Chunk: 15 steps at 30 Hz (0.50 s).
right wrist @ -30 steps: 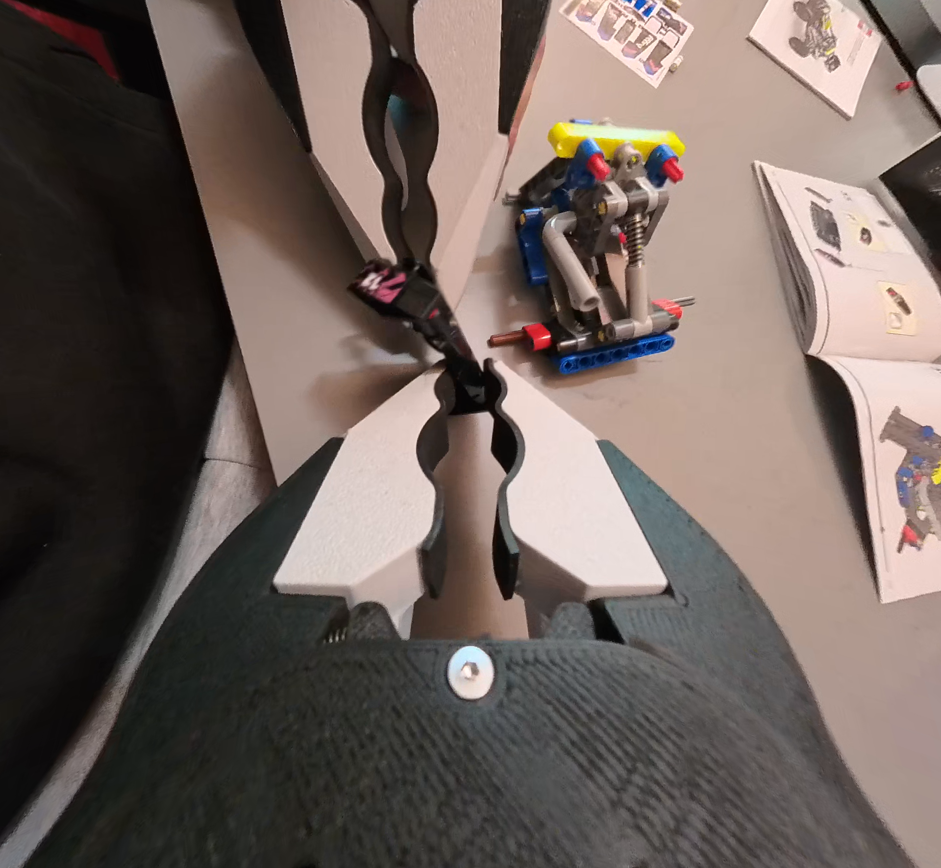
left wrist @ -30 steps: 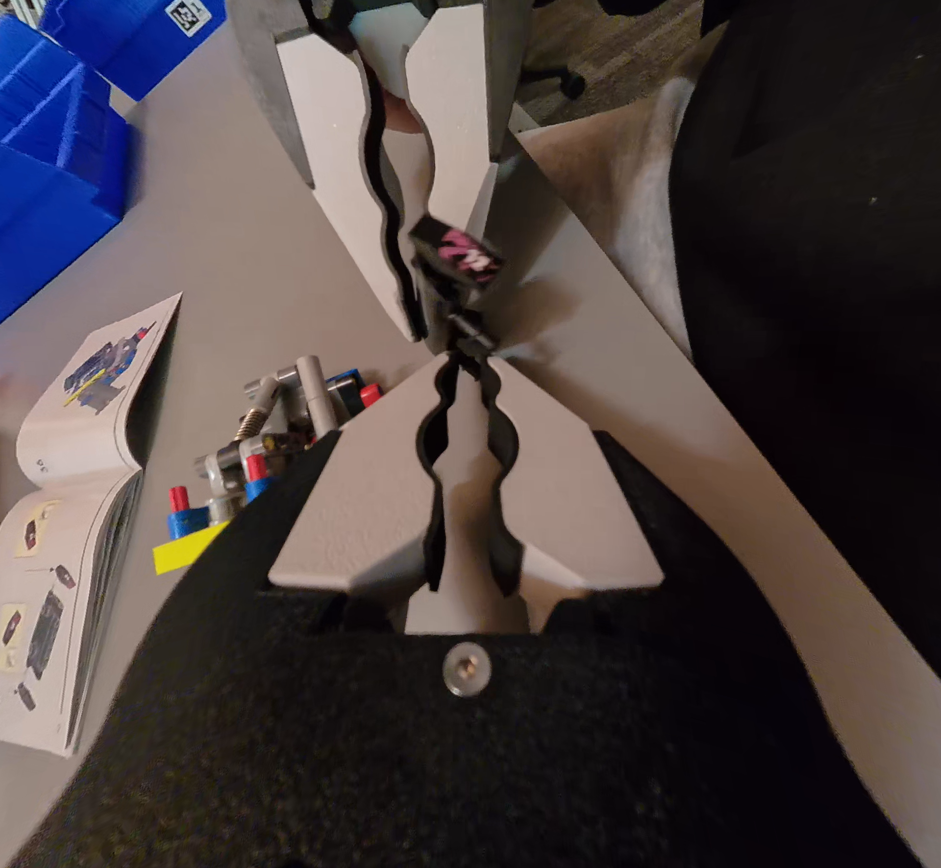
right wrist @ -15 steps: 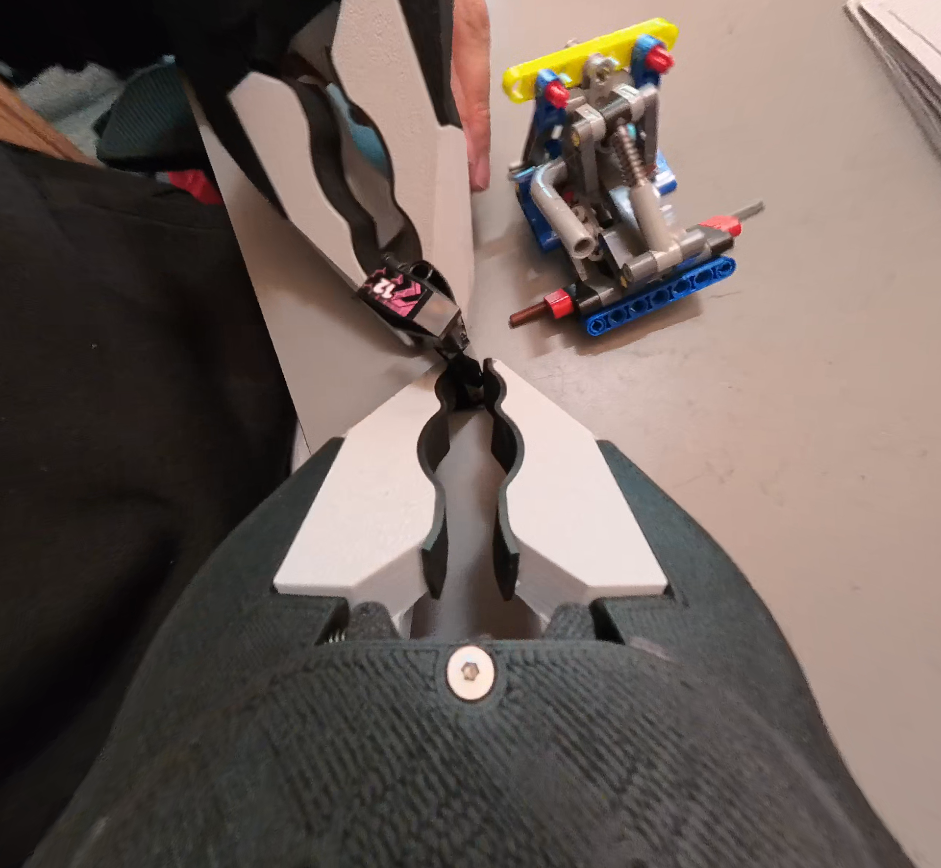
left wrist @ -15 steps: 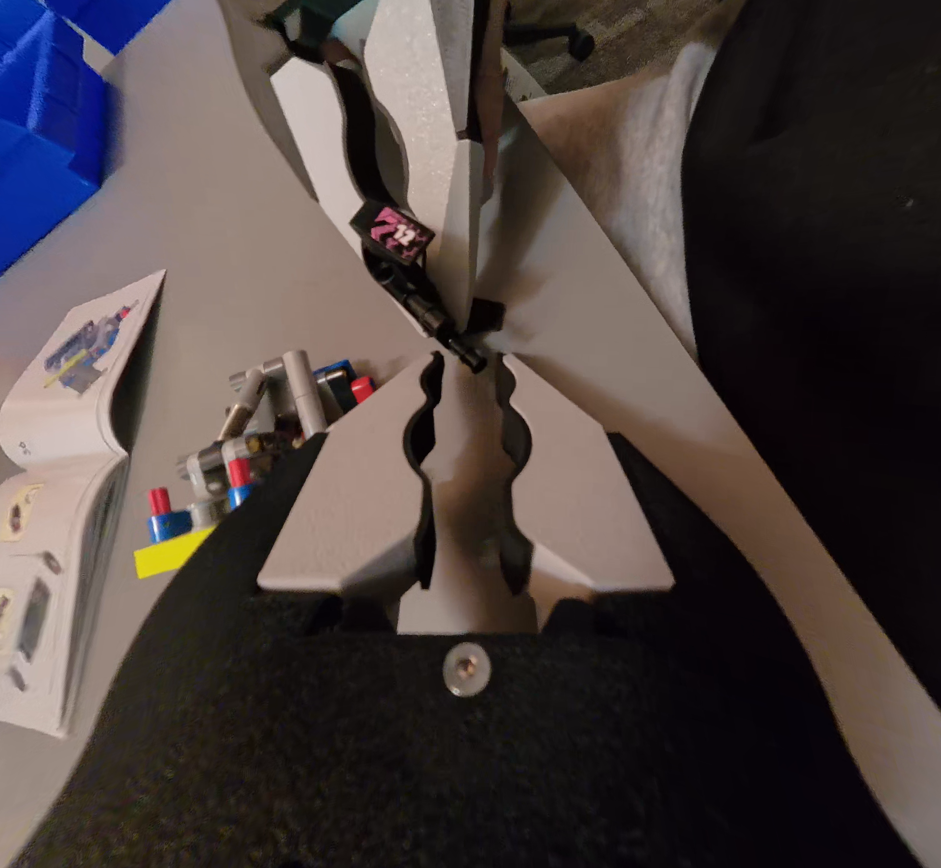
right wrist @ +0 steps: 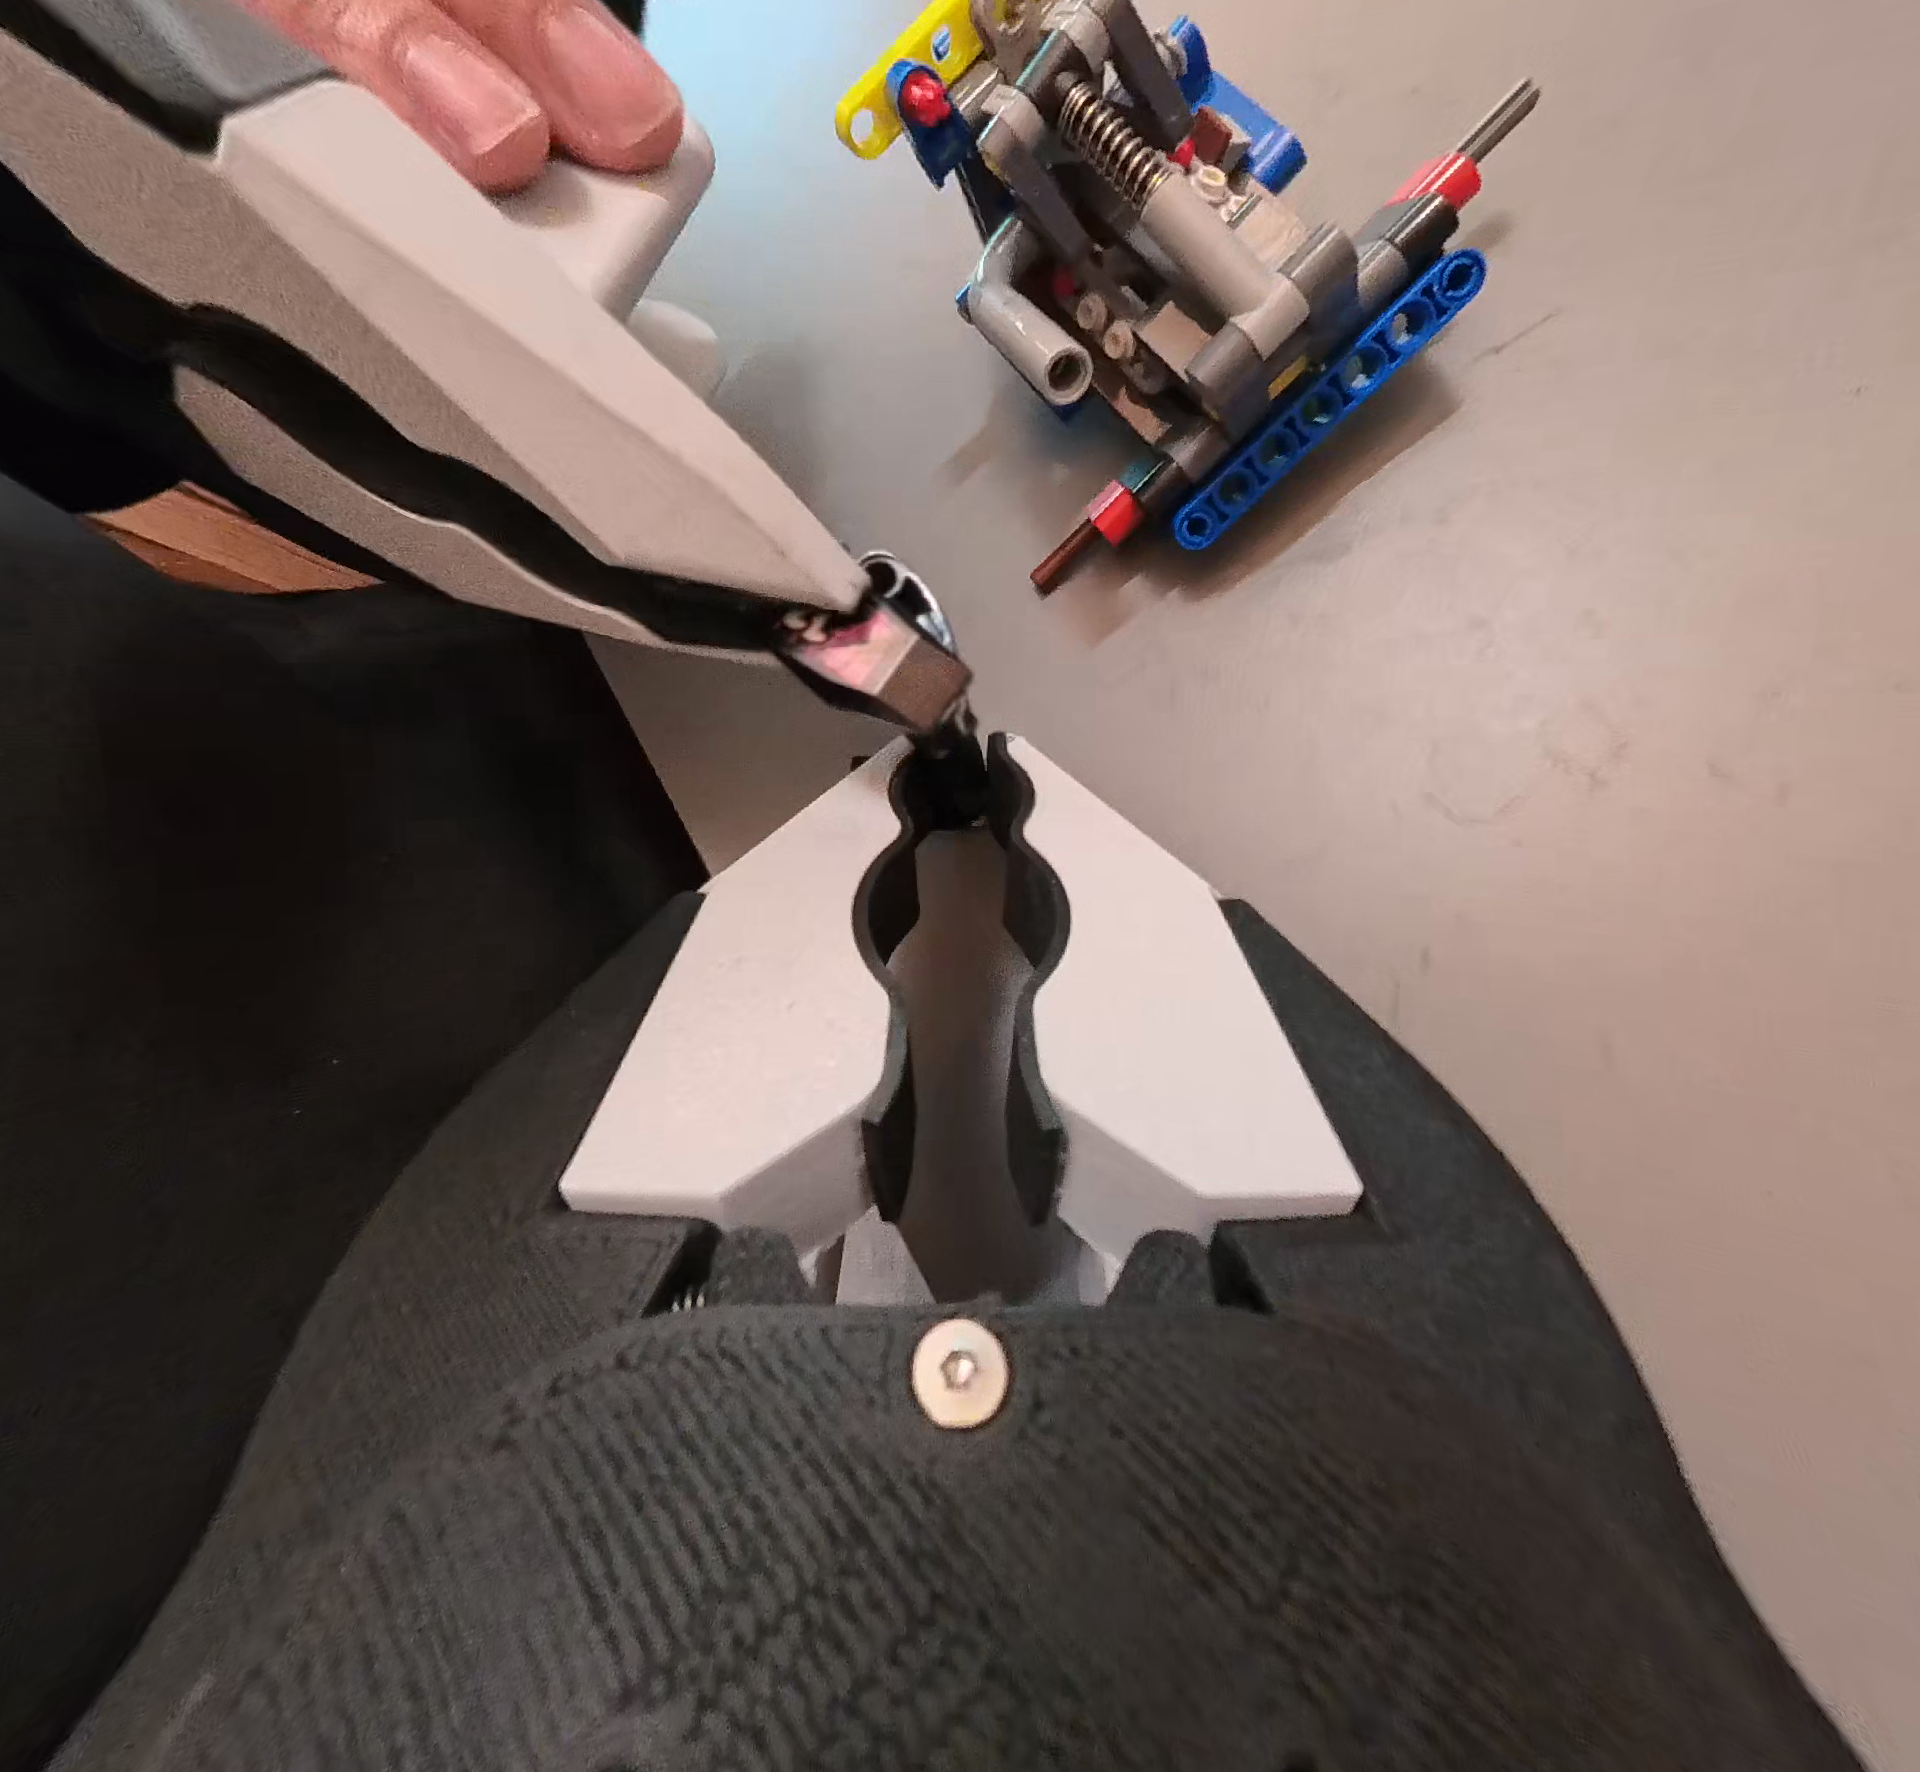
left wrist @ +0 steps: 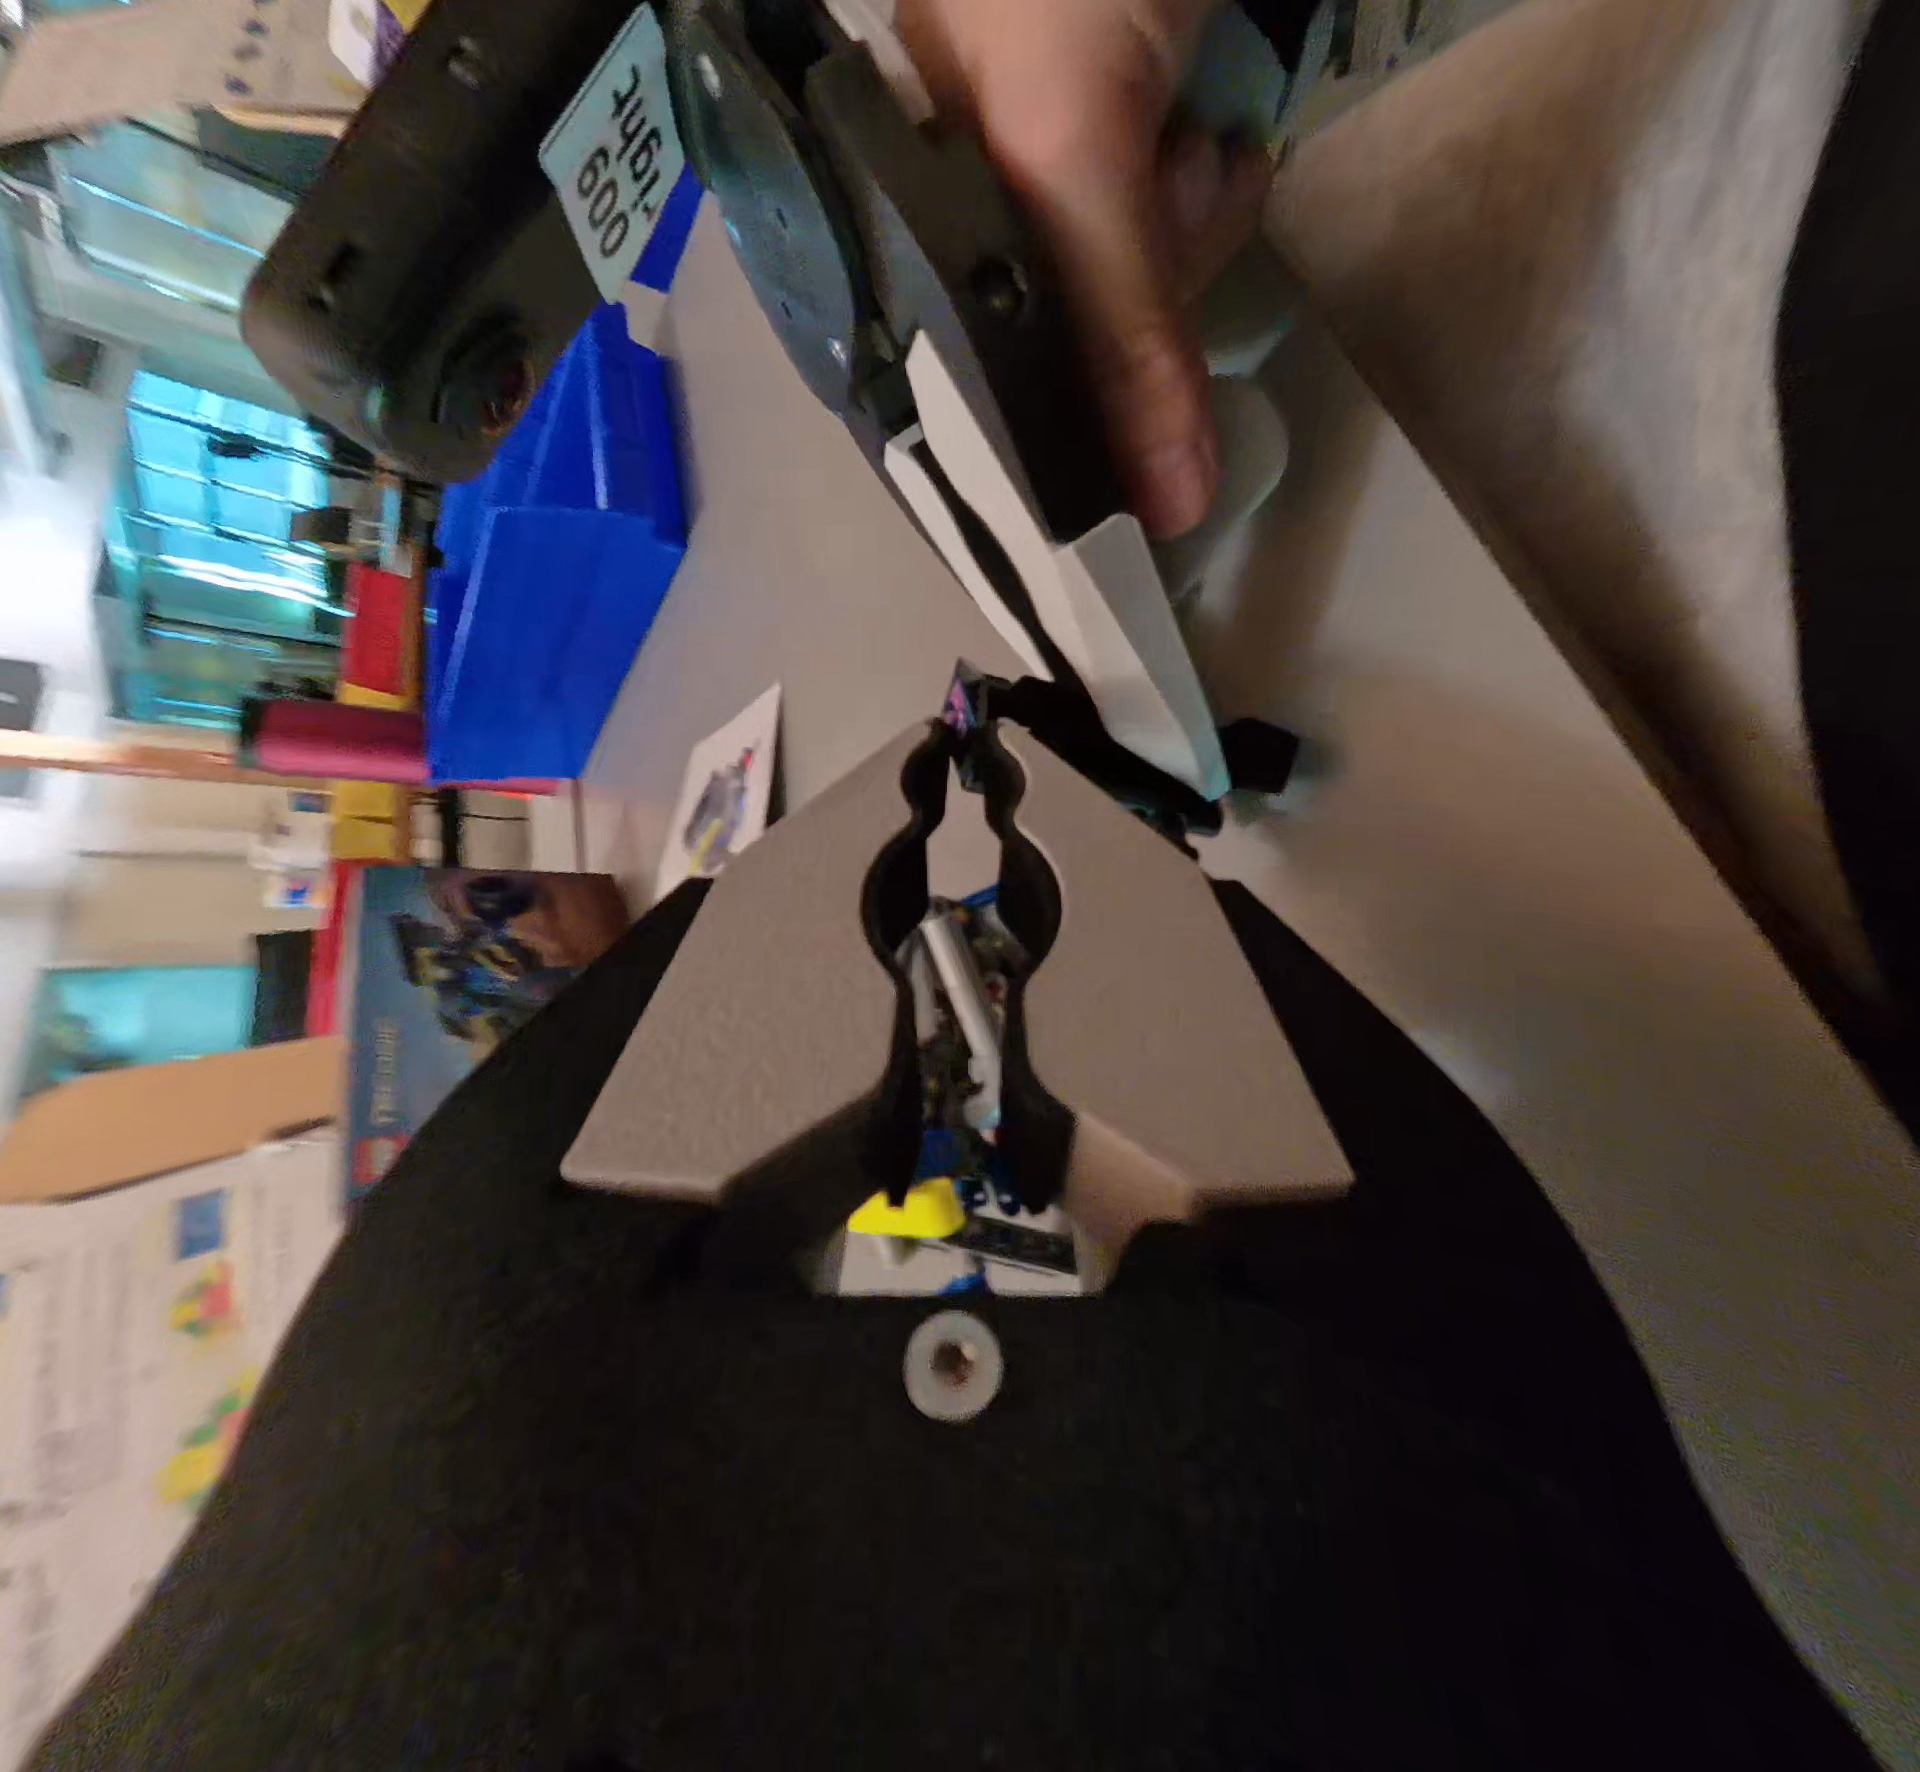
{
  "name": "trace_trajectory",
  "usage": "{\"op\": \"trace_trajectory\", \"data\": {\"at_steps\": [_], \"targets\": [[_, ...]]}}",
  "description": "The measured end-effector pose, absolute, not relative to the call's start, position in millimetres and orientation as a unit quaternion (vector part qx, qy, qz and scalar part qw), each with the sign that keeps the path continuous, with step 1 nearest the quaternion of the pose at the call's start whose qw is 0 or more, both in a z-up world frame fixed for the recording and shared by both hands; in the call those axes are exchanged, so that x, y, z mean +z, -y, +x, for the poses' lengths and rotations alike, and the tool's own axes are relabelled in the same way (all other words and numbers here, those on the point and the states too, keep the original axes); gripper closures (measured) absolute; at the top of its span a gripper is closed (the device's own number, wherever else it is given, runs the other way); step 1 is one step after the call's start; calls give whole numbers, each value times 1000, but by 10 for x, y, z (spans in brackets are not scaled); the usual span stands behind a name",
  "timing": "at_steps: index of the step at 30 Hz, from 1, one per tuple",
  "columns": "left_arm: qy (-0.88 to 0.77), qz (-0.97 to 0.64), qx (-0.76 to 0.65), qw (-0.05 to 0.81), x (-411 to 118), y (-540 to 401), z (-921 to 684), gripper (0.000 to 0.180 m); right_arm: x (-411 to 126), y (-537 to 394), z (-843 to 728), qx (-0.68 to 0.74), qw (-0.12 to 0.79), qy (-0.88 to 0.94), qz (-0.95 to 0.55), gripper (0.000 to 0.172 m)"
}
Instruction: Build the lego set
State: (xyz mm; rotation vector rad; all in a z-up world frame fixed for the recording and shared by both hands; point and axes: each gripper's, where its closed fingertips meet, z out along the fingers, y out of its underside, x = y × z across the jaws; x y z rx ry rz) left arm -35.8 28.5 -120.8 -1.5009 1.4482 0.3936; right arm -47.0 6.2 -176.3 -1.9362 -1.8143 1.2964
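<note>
A small black brick piece with a pink sticker point(right wrist: 894, 657) hangs in the air between my two grippers, above the grey table point(right wrist: 1455, 787). My left gripper point(left wrist: 964, 748) is shut on its stickered end point(left wrist: 971, 720). In the right wrist view it reaches in from the upper left point(right wrist: 831, 616). My right gripper point(right wrist: 961, 772) is shut on the piece's black connector end. In the left wrist view it comes down from the top point(left wrist: 1195, 766), with a person's hand point(left wrist: 1091, 164) on it.
A part-built brick model point(right wrist: 1174, 268) in grey, blue, yellow and red stands on the table beyond the grippers. Blue bins point(left wrist: 561, 579), a booklet point(left wrist: 727, 787) and a set's box point(left wrist: 457, 974) lie farther off. The table's edge and a person's dark clothing point(right wrist: 260, 891) are close by. Some 6 centimetres of space lies between my two pairs of fingers.
My left gripper let go of the piece's connector end, opened, turned sideways and shut again on the stickered end. My right gripper kept its hold throughout and moved nearer the model.
</note>
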Motion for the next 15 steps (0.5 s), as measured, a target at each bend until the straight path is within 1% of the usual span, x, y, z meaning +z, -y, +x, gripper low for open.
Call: {"op": "trace_trajectory", "data": {"at_steps": [2,3,4,5,6,8,10,13,15], "targets": [[-608,-591,202,490,-1201,-331,-344,180,-1749,-26,-436,446,80,615,-645,164],[-603,-588,212,496,-1191,-362,-346,180,-1725,-48,-439,451,91,617,-639,164],[-596,-593,211,500,-1193,-385,-347,180,-1700,-113,-450,450,117,618,-634,159],[-585,-603,202,503,-1195,-407,-351,180,-1646,-186,-475,455,147,613,-629,138],[-571,-611,192,513,-1175,-430,-352,180,-1566,-248,-494,467,174,602,-624,146],[-550,-620,175,532,-1117,-466,-345,180,-1434,-243,-480,500,179,592,-607,159],[-548,-625,174,528,-1153,-497,-340,180,-1511,-317,-441,476,174,597,-621,163],[-542,-603,229,539,-1143,-584,-358,180,-1505,-377,-452,508,155,558,-637,164],[-551,-583,283,526,-1196,-641,-361,180,-1561,-419,-456,516,143,535,-654,163]]}}
